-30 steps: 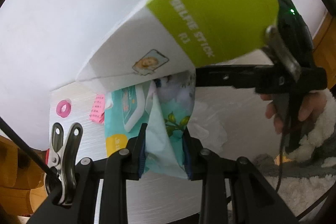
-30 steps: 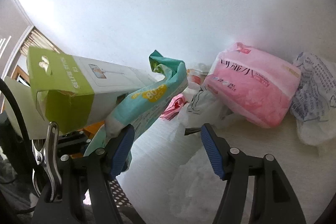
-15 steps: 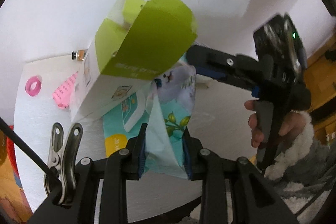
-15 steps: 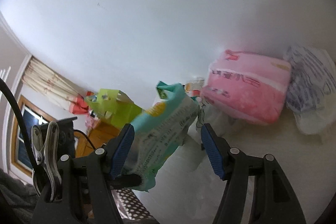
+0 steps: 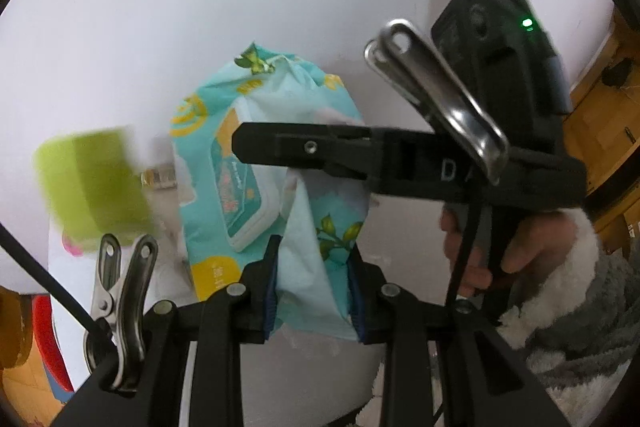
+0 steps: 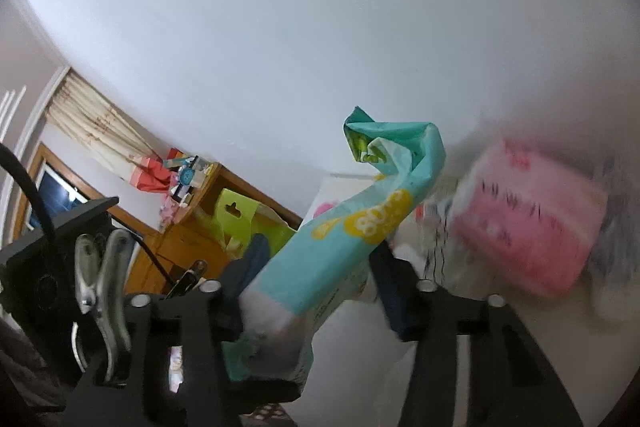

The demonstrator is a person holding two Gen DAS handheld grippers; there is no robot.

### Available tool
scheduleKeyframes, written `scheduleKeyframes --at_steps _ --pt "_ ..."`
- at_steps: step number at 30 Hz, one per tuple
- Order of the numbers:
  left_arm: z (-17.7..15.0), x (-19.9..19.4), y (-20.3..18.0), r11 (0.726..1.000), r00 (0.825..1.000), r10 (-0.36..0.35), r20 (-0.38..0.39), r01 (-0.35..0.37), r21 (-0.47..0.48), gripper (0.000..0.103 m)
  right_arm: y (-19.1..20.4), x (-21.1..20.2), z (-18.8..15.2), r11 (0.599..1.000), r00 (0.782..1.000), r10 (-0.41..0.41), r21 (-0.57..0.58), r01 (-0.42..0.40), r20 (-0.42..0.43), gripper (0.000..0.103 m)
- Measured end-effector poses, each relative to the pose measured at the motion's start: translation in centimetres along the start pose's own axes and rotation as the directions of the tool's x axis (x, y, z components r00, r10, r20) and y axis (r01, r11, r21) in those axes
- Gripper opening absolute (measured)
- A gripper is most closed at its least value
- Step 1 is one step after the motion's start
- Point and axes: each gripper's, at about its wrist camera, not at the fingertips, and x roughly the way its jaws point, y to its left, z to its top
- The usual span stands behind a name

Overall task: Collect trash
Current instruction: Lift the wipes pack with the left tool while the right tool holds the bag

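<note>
**Trash collection: one pack in hand, more left**

- Left gripper [image 5: 314, 283]: jaws pinching the teal wipes pack [image 5: 256, 163], frame centre, lifted.
- Right gripper [image 6: 316, 287]: jaws just been closing around the same pack; contact unclear.
- Outstanding: green box [image 5: 92, 183], blurred, at left; pink pack [image 6: 528, 219] on the table [image 6: 460, 379], right.

In the left wrist view the wipes pack [image 5: 256, 187] stands at centre, its lower end between the left gripper [image 5: 314, 287] fingers. The right gripper [image 5: 280, 147] crosses before it from the right. A box [image 5: 92, 187] lies at left.
</note>
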Motion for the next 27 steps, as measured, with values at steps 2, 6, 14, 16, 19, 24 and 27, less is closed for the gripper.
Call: scheduleKeyframes --at_steps 2,6,14,16,19,24,27 --pt "0.5 0.3 0.2 1.0 1.0 0.0 0.018 0.0 0.01 0.03 1.2 -0.5 0.5 0.999 1.0 -0.03 -0.044 0.031 0.007 0.035" --pt "0.6 0.4 -0.4 0.999 0.999 0.007 0.043 -0.008 0.035 0.03 2.5 -1.2 1.8 0.992 0.996 -0.084 -0.09 0.086 0.034 0.029" --pt "-1.6 0.6 1.4 0.997 0.996 0.015 0.086 -0.021 0.069 0.03 4.6 -1.5 3.7 0.984 0.99 -0.116 -0.129 0.126 0.08 0.024" --pt "-2.0 1.0 0.9 0.997 0.996 0.022 0.09 -0.029 0.077 0.03 4.9 -2.0 4.1 0.982 0.989 -0.117 -0.137 0.129 0.091 0.024" --pt "-2.0 1.0 2.1 0.996 0.995 0.039 0.092 -0.046 0.076 0.03 5.0 -2.8 4.4 0.981 0.989 -0.109 -0.148 0.123 0.098 0.023" --pt "-2.5 -1.1 0.3 0.995 0.992 0.07 0.109 -0.078 0.066 0.03 6.4 -2.1 4.0 0.979 0.991 -0.084 -0.175 0.1 0.1 0.023" --pt "-2.1 -0.6 -1.6 0.994 0.989 0.09 0.121 -0.096 0.048 0.03 7.3 -2.0 4.0 0.977 0.993 -0.062 -0.195 0.08 0.098 0.023"
